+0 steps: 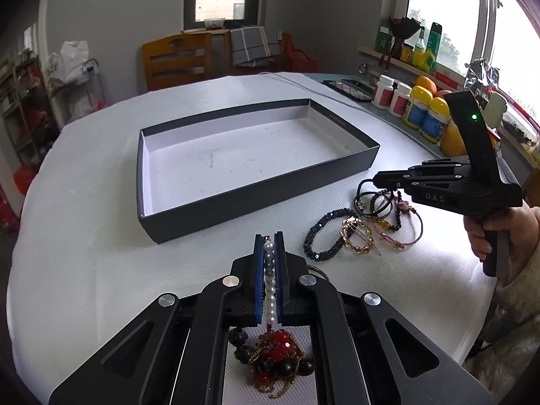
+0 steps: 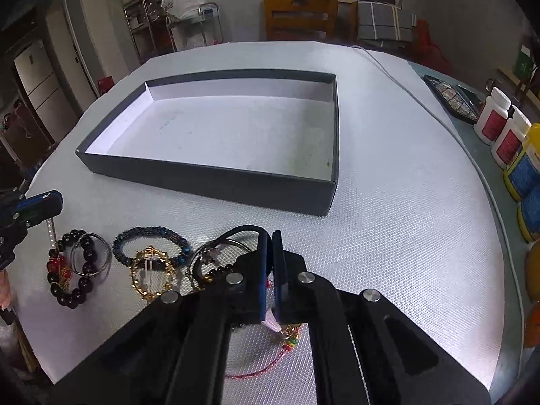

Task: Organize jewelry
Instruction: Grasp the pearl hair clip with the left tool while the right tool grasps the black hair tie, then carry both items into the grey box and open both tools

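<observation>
Clamping a pearl strand (image 1: 269, 281) lengthwise between its blue pads, the left gripper (image 1: 269, 236) stood closed on it, the white and grey beads running in a line down the narrow gap. Below those jaws a tangle of red beads, dark beads and gold chain (image 1: 275, 361) lay on the white textured mat (image 1: 84, 236); whether it hung from the strand or merely rested there I could not tell.

The right gripper (image 2: 272, 234) was also closed, its jaws pressed together. A black cord loop (image 2: 241, 229) arched out from beside the left finger, and a pink tassel (image 2: 271, 320) and a red string bracelet (image 2: 251, 373) showed beneath the jaws; the pads seemed to pinch the cord, though the contact itself was hidden. A hand (image 1: 486, 229) held its pistol grip.

The shallow black box (image 2: 216, 182) with a white lining sat upright on the mat beyond both grippers, and nothing lay inside it apart from a few faint marks on the floor.

The remaining jewelry lay on the mat near the box's front wall: a dark blue beaded bracelet (image 2: 152, 234), a gold chain bracelet (image 2: 152, 271), a dark bead bracelet (image 2: 72, 270) with a thin silver bangle (image 2: 92, 253) across it. Pill bottles (image 2: 499, 128) stood along the table's right edge.
</observation>
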### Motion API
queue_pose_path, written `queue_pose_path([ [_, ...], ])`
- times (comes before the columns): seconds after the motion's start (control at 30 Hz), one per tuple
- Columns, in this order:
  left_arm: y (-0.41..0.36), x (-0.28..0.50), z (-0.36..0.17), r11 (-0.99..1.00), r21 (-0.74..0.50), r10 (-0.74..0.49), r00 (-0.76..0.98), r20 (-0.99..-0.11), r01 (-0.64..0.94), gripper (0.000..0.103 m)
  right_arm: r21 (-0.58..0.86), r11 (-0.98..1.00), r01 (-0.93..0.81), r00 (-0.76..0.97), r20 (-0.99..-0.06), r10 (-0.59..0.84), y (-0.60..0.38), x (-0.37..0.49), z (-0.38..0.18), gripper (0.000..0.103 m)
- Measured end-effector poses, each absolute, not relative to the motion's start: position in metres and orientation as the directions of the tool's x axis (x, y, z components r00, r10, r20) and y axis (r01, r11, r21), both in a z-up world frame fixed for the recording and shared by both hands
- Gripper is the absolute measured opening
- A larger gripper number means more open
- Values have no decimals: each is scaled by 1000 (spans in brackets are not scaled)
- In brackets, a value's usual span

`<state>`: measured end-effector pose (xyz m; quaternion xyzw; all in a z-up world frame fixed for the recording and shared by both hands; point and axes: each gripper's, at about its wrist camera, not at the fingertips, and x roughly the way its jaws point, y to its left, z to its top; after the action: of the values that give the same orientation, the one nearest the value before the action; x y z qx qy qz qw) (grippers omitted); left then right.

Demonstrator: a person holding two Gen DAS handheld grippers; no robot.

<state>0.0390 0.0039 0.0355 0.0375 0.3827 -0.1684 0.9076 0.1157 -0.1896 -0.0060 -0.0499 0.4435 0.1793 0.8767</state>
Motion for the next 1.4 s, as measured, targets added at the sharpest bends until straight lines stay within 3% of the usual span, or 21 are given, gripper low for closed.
queue_pose_path([
  [0.33,20,38,71,943,-91,-300,703,-644,319,6,49,919,-390,648,-695,312,-189,99,61,3],
  [0.6,28,83,92,961,-70,-253,748,-614,267,6,25,924,-381,705,-638,308,-181,119,95,3],
  [0.9,25,151,65,988,-32,-138,763,-632,152,6,97,956,-277,703,-658,270,-177,184,64,3],
  [1.23,48,175,15,990,-101,-142,677,-722,101,6,92,957,-277,649,-716,257,-173,201,13,3],
  [1.4,47,176,2,992,-74,-122,653,-747,102,6,84,946,-313,618,-739,270,-166,199,3,3],
])
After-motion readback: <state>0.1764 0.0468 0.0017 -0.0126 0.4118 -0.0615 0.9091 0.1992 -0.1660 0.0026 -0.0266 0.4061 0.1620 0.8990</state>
